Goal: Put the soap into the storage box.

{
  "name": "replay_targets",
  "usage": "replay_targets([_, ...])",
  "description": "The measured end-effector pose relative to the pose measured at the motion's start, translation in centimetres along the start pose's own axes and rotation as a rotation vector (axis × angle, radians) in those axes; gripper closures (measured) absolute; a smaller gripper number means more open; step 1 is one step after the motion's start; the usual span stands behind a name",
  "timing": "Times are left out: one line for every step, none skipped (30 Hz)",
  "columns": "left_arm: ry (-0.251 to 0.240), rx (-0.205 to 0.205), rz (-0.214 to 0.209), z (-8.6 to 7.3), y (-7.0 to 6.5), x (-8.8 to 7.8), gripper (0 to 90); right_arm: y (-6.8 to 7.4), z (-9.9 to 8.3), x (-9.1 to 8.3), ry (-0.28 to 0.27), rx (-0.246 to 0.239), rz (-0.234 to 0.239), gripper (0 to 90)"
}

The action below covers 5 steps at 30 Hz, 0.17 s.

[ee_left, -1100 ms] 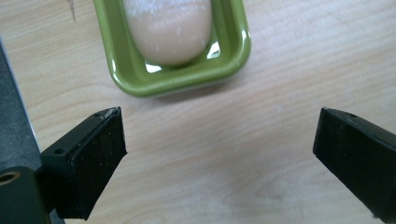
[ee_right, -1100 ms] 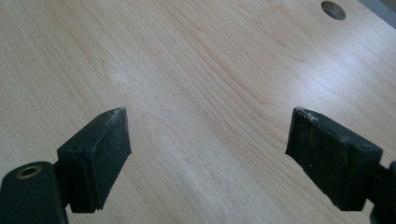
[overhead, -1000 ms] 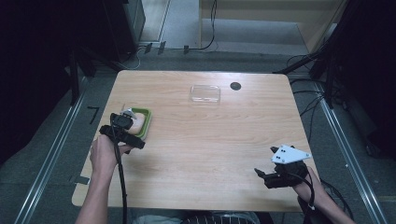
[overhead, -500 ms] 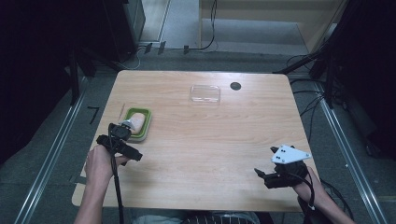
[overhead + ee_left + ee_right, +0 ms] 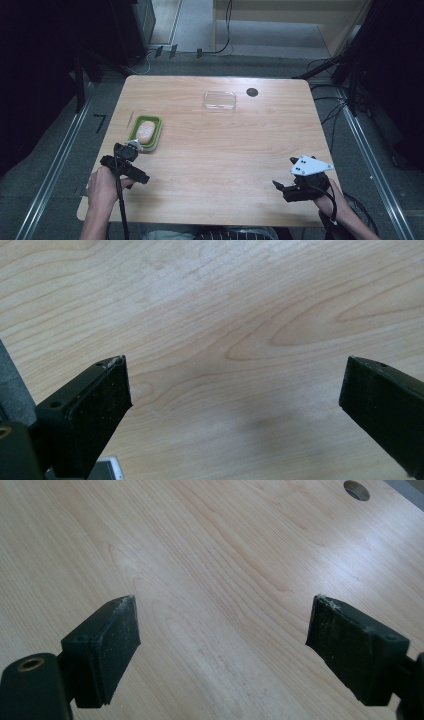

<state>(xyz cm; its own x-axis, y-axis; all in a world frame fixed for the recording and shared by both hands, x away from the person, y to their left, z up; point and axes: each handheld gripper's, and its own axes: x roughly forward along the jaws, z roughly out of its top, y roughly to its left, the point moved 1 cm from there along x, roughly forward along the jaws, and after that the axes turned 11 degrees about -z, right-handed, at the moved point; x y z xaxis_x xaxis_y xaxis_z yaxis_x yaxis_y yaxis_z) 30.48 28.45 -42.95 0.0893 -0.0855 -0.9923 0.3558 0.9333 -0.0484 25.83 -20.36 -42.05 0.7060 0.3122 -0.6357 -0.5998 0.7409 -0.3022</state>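
A green tray (image 5: 155, 135) with a pale oblong lump (image 5: 145, 131) in it sits at the table's left side. Just in front of the tray, a hand holds my left gripper (image 5: 142, 177) near the front left corner. Its jaws stand wide open over bare wood in the left gripper view (image 5: 235, 375). My right gripper (image 5: 279, 187), topped by a grey three-cornered plate, rests near the front right corner. It is open too, with nothing but wood between its jaws (image 5: 222, 607).
A clear plastic lid (image 5: 219, 100) lies at the back middle of the wooden table (image 5: 225, 160). Beside it is a round cable hole (image 5: 252, 92), also at the top of the right gripper view as the cable hole (image 5: 356, 490). Dark racks and cables surround the table.
My left gripper has drawn back from over the green tray toward the front edge. The lump stays in the tray. The right gripper has not moved.
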Motion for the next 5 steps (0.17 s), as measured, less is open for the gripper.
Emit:
replay_targets([0.000,0.005,0.004,-0.02,0.07,0.15,0.2,-0.01,-0.01,0.00,0.000,-0.001,-0.001,13.6])
replay_targets([0.004,0.002,-0.001,-0.02,0.04,0.29,0.0,-0.01,-0.01,0.01,0.000,-0.002,-0.001,13.6])
replay_targets([-0.003,0.008,-0.005,-0.01,0.05,0.45,0.0,-0.03,-0.02,0.02,-0.001,-0.002,-0.002,13.6])
replay_targets([-0.019,0.005,-0.015,0.00,0.06,0.60,0.0,-0.07,-0.03,0.04,-0.003,-0.003,-0.003,13.6])
replay_targets([-0.029,0.001,-0.025,0.03,0.14,0.73,0.0,-0.11,-0.06,0.06,-0.003,-0.002,-0.001,13.6])
